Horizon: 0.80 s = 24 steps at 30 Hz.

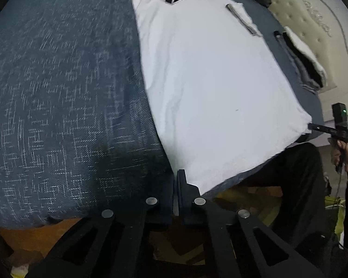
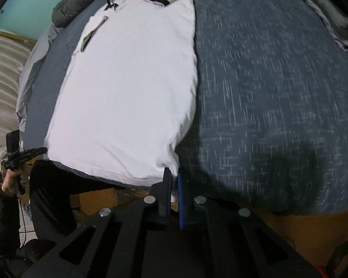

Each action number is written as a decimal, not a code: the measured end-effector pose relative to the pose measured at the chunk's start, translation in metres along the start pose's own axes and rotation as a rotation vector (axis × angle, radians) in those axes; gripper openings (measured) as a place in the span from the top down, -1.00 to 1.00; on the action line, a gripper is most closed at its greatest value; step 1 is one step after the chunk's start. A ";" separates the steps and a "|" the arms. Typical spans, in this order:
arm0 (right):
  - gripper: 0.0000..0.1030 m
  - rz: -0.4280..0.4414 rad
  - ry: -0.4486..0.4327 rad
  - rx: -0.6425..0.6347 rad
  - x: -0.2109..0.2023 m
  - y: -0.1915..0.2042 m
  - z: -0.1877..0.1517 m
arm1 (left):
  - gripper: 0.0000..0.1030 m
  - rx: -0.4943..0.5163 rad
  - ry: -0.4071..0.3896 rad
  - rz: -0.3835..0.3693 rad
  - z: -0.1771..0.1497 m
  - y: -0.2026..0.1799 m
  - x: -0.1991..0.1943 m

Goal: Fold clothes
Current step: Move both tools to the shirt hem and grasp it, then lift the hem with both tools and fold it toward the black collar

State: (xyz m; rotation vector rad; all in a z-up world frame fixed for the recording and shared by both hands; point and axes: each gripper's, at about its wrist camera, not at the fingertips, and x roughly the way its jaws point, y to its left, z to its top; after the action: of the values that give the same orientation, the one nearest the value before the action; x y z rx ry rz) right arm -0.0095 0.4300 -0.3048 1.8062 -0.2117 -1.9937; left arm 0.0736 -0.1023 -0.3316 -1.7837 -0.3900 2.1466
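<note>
white cotton shirt (image 1: pixel 211 88), folded lengthwise into a long panel, lies flat on the blue-grey textured bedspread (image 1: pixel 58 92), collar at the far end and hem at the near edge of the bed. left wrist view: the left gripper (image 1: pixel 175 185) sits at the near left hem corner with its jaws drawn together; whether cloth lies between them cannot be told, since the corner is hidden behind the fingers. the tool points forward along the shirt's left edge, low over the bed's near rim, a pose suited to lifting the hem towards the collar. at far right the right gripper (image 1: pixel 317 128) is seen side-on at the opposite hem corner, held in the person's right hand (image 1: pixel 343 155). a stack of folded clothes (image 1: pixel 301 58) rests further right, near a cream mattress (image 1: pixel 313 11).

right wrist view: the right gripper (image 2: pixel 173 180) is clamped on the near right hem corner of the shirt (image 2: pixel 132 88), white cloth showing between the blue pads (image 2: pixel 181 197). at left the left gripper (image 2: pixel 38 151) meets the other corner, gripped by the left hand (image 2: pixel 10 183). both corners are taken symmetrically, probably so the hem rises evenly for a crosswise fold. a dark jacket (image 2: pixel 76 7) lies beyond the collar.
</note>
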 end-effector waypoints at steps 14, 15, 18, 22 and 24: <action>0.92 0.046 -0.081 -0.036 -0.042 0.025 0.040 | 0.95 0.035 -0.084 -0.026 0.045 -0.028 -0.038; 0.92 0.049 -0.087 -0.037 -0.044 0.028 0.045 | 0.95 0.032 -0.091 -0.027 0.048 -0.031 -0.038; 0.92 0.053 -0.104 -0.042 -0.050 0.035 0.059 | 0.95 0.022 -0.117 -0.035 0.060 -0.025 -0.048; 0.92 0.063 -0.124 -0.049 -0.060 0.041 0.081 | 0.95 0.005 -0.146 -0.046 0.079 -0.017 -0.063; 0.92 0.069 -0.139 -0.053 -0.065 0.044 0.096 | 0.95 0.001 -0.160 -0.049 0.092 -0.015 -0.067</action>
State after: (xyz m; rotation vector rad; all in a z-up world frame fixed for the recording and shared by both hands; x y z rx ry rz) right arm -0.0902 0.4006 -0.2149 1.6080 -0.2585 -2.0578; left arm -0.0050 -0.1166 -0.2483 -1.5903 -0.4664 2.2619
